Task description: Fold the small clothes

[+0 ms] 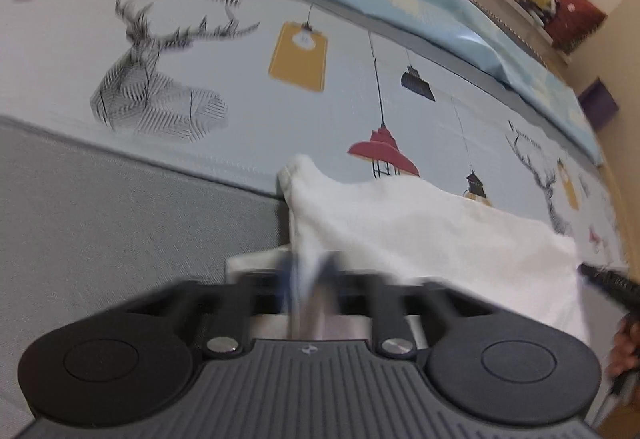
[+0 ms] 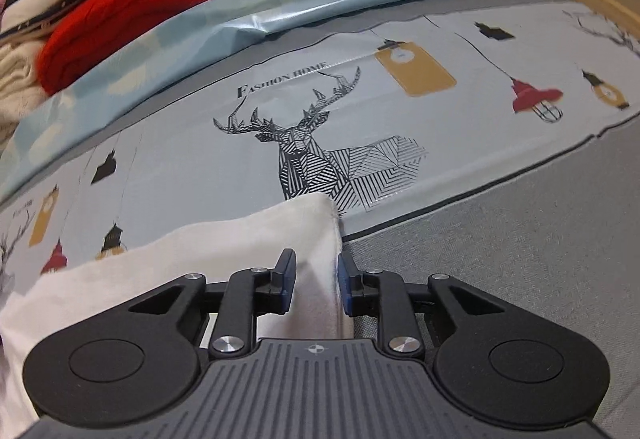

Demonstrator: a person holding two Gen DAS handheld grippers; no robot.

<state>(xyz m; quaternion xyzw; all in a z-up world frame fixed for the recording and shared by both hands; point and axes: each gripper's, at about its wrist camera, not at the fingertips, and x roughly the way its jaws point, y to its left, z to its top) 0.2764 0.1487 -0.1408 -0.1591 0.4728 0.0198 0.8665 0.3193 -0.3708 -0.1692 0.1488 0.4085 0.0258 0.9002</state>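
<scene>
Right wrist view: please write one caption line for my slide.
White cloth edge between the right gripper's parted jaws, on a deer-print sheet.

A white garment (image 2: 256,239) lies on a pale blue sheet (image 2: 168,143) printed with black geometric deer (image 2: 320,159).

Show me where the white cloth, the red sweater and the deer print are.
white cloth (image 2: 168,263): right wrist view, flat upper part.
red sweater (image 2: 132,11): right wrist view, its middle.
deer print (image 2: 304,155): right wrist view, the neck.

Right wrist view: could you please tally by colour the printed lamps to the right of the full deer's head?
Yellow lamps: 2
Black lamps: 1
Red lamps: 1
Total: 4
</scene>
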